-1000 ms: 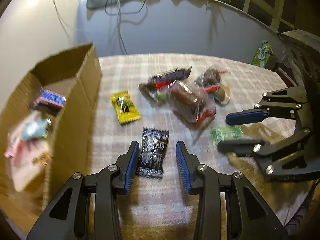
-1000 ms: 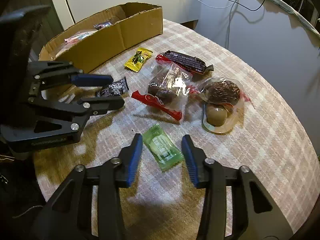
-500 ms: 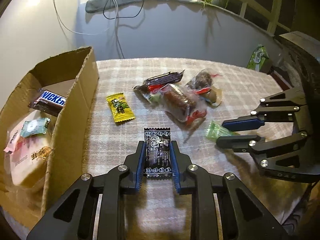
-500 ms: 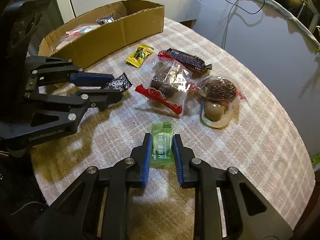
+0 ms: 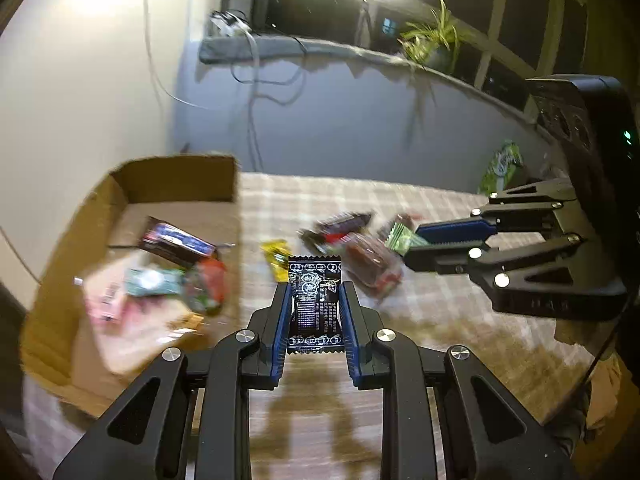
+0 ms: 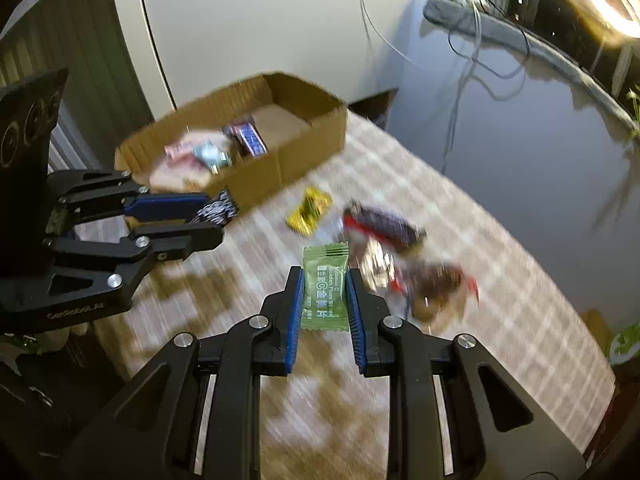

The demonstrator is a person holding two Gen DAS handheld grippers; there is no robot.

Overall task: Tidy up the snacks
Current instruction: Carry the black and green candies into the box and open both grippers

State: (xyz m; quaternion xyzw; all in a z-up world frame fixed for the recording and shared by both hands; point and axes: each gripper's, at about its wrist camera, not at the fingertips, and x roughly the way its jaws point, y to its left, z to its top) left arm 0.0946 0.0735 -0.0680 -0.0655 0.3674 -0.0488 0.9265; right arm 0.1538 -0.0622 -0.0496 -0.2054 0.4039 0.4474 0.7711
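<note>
Left claw [image 5: 314,312] clamped on black snack packet [image 5: 315,300], right claw [image 6: 323,300] clamped on green candy sachet [image 6: 323,288], both just lifted off the bench [image 6: 500,280] since closing, ready for the cardboard box [image 6: 256,176] at its far-left edge.

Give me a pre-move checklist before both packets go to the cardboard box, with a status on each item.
1. Left tongs clamped on the black packet: ok, held between both pads.
2. Right tongs clamped on the green packet: ok.
3. Both packets clear of the checked tablecloth: ok, they hang above it.
4. Cardboard box open on top: ok.
5. Free room in the box: ok, bare floor at its far end beyond the Snickers bar.
6. Snacks left on the cloth: not ok, the yellow packet and the wrapped cakes remain.
</note>
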